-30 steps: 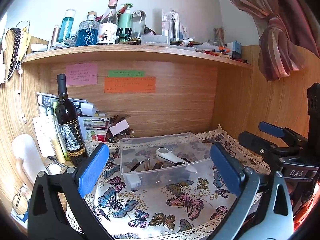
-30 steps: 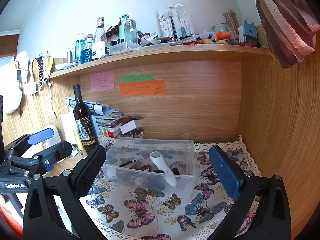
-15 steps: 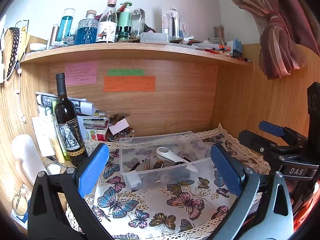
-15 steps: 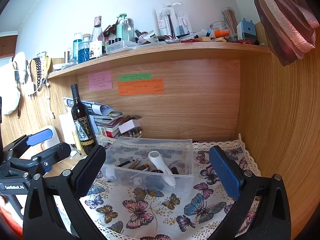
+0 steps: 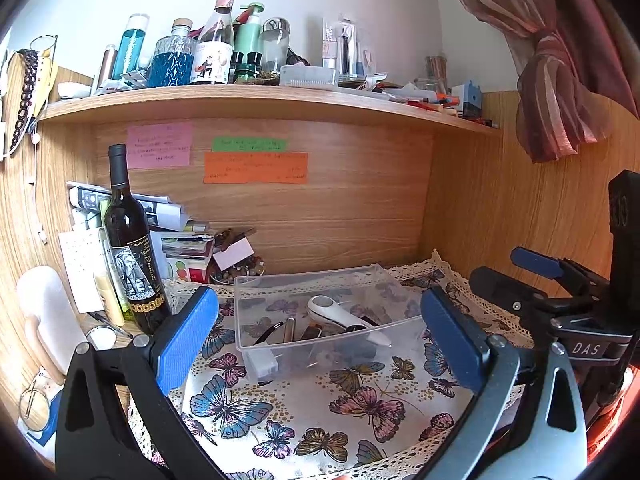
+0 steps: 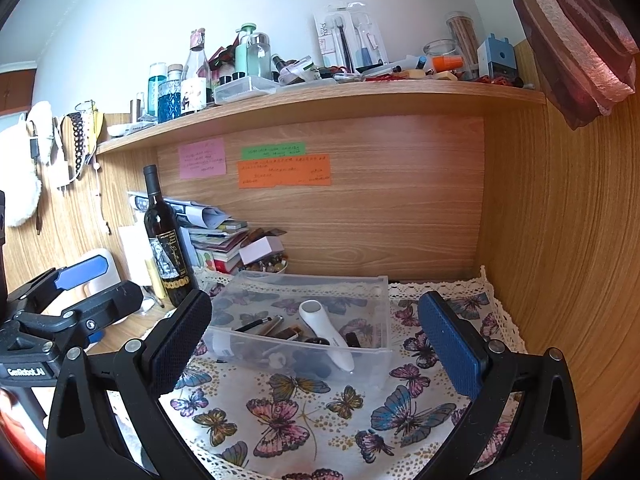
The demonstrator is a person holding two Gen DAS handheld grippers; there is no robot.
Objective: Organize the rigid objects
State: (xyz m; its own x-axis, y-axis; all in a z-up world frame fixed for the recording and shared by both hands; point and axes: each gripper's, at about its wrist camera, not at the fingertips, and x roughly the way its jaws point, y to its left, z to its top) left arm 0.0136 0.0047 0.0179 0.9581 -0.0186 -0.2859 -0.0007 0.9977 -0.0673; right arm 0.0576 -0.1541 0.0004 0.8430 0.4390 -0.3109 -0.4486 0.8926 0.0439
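Note:
A clear plastic box [image 5: 280,280] [image 6: 382,292] stands on the butterfly cloth [image 5: 304,412] [image 6: 304,412]. Inside lie a white handheld device [image 5: 340,314] [image 6: 324,330], a black pen [image 6: 252,324], a metal tube [image 5: 290,328] and other small items. My left gripper [image 5: 320,344] is open and empty, held back from the box's near side. My right gripper [image 6: 316,352] is open and empty, also short of the box. Each gripper shows at the edge of the other's view, the right one [image 5: 560,300] and the left one [image 6: 72,300].
A dark wine bottle [image 5: 132,248] [image 6: 166,244] stands left of the box beside stacked books and papers [image 5: 184,240]. A bowl of small stones [image 6: 268,266] sits behind the box. A cluttered shelf [image 5: 260,100] runs overhead. A wooden wall [image 6: 560,240] closes the right side.
Both views have shifted very slightly; the grippers stay open and the box and its contents have not moved.

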